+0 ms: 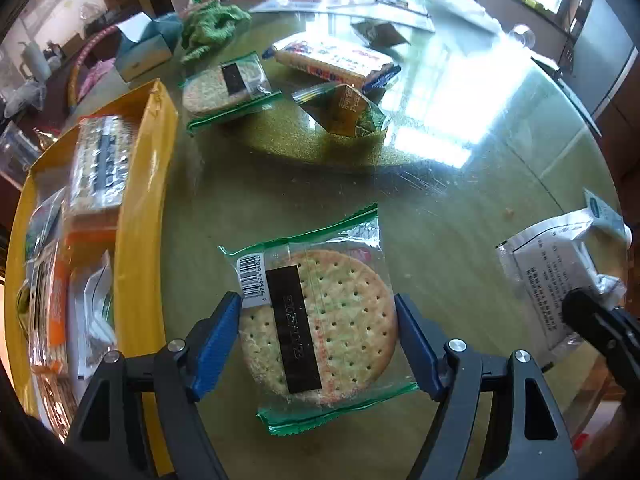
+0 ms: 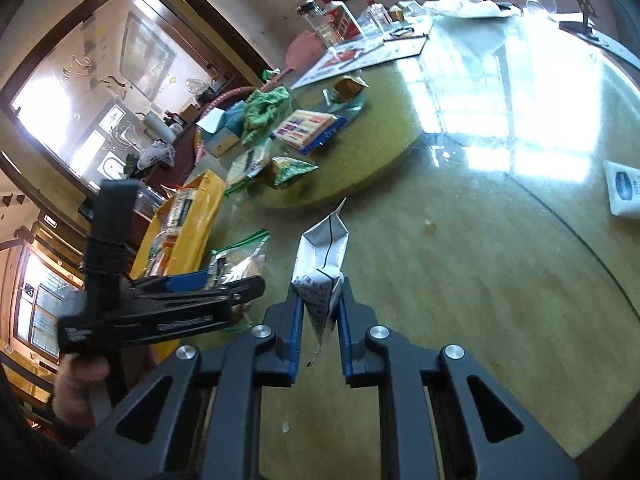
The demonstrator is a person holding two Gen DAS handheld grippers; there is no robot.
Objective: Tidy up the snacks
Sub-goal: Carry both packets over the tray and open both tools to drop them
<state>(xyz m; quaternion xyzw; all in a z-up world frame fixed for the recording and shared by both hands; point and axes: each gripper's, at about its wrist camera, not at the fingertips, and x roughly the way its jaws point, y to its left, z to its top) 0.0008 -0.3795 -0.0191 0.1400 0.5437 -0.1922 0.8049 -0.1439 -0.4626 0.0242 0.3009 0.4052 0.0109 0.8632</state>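
Left claw [image 1: 318,332] straddles the round cracker packet [image 1: 316,316] on the tabletop [image 1: 460,208], unclenched; right claw [image 2: 320,304] grasps a white packet [image 2: 322,264].

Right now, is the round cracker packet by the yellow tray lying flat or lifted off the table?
Lying flat. The cracker packet rests on the glass table, between the open fingers of the left hand-held gripper.

Cracker packet [image 1: 320,320] on table [image 1: 460,208], tray [image 1: 140,208] to its left
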